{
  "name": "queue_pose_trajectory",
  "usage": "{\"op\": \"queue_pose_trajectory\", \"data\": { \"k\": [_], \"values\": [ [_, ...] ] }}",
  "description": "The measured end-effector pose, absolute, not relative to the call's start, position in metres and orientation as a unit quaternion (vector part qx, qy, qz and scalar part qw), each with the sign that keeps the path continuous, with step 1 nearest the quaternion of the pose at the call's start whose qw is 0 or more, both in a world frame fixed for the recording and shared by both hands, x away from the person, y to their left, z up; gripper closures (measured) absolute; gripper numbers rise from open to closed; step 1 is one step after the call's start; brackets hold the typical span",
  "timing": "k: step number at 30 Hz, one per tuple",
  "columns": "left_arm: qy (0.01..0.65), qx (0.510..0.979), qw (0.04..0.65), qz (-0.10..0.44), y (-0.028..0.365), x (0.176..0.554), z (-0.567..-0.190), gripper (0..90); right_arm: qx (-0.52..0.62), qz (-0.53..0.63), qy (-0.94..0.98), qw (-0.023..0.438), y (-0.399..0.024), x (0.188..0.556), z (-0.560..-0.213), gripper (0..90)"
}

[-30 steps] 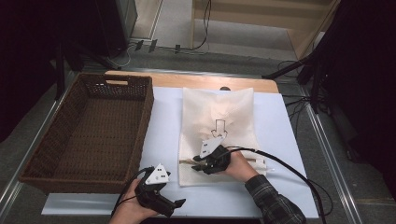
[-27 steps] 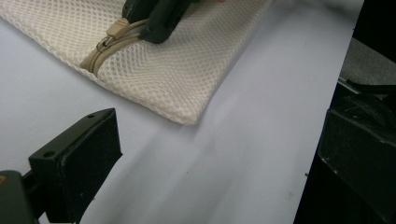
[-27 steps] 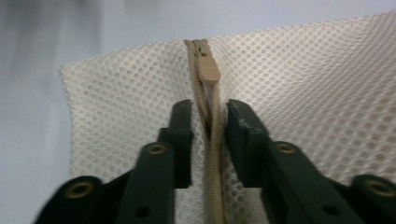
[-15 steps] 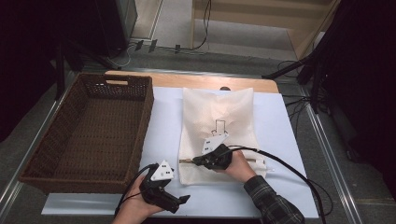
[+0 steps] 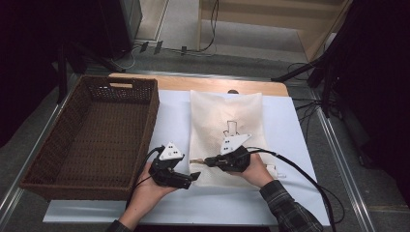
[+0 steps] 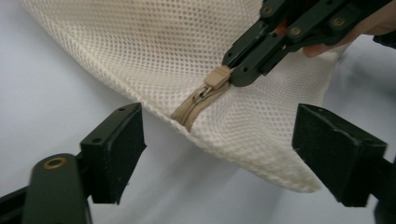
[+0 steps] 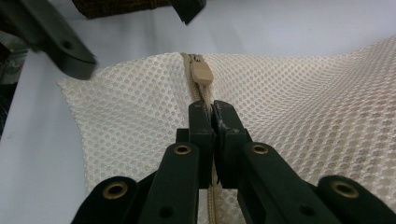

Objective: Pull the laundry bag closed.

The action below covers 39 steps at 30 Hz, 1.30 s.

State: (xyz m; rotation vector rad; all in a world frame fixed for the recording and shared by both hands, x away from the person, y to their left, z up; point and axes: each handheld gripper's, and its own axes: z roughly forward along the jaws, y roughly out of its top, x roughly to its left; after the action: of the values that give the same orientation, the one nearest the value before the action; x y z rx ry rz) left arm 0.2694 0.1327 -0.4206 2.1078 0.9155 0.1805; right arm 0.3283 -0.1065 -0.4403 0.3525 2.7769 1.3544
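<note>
Zipper work going on here, on a cream mesh laundry bag (image 5: 226, 126) lying flat on the white table (image 5: 295, 145), just right of the wicker basket (image 5: 92, 135). Right gripper (image 7: 213, 112) is clamped tight on the zipper (image 7: 201, 93) right behind the tan pull tab (image 7: 202, 72), though I can't quite tell whether the pads bite the tape or just the mesh beside it. Left gripper (image 6: 217, 135) has its jaws wide but they've just been closing in a bit, nothing pressed between them; the bag's corner and the zipper end sit in the gap, touching neither pad. To do this well I'd pinch that corner firmly so the bag stays taut, then run the pull straight along the track.
</note>
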Motion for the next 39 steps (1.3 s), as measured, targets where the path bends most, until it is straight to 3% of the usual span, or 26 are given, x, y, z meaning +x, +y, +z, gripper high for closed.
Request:
{"op": "queue_pose_trajectory", "data": {
  "k": [9,21,31,39],
  "values": [
    [0.374,0.824,0.424,0.031,0.132,0.286,-0.427,28.2,0.118,0.451,0.884,0.021,-0.124,0.325,-0.435,88.1],
    [0.347,0.839,0.419,-0.012,0.128,0.295,-0.442,51.3,0.125,0.459,0.879,0.024,-0.128,0.322,-0.437,88.1],
    [0.316,0.854,0.413,0.011,0.125,0.295,-0.442,78.4,0.131,0.454,0.881,0.016,-0.127,0.321,-0.442,88.1],
    [0.307,0.871,0.382,0.030,0.121,0.291,-0.442,84.6,0.133,0.447,0.884,0.015,-0.123,0.321,-0.448,85.5]
  ]
}}
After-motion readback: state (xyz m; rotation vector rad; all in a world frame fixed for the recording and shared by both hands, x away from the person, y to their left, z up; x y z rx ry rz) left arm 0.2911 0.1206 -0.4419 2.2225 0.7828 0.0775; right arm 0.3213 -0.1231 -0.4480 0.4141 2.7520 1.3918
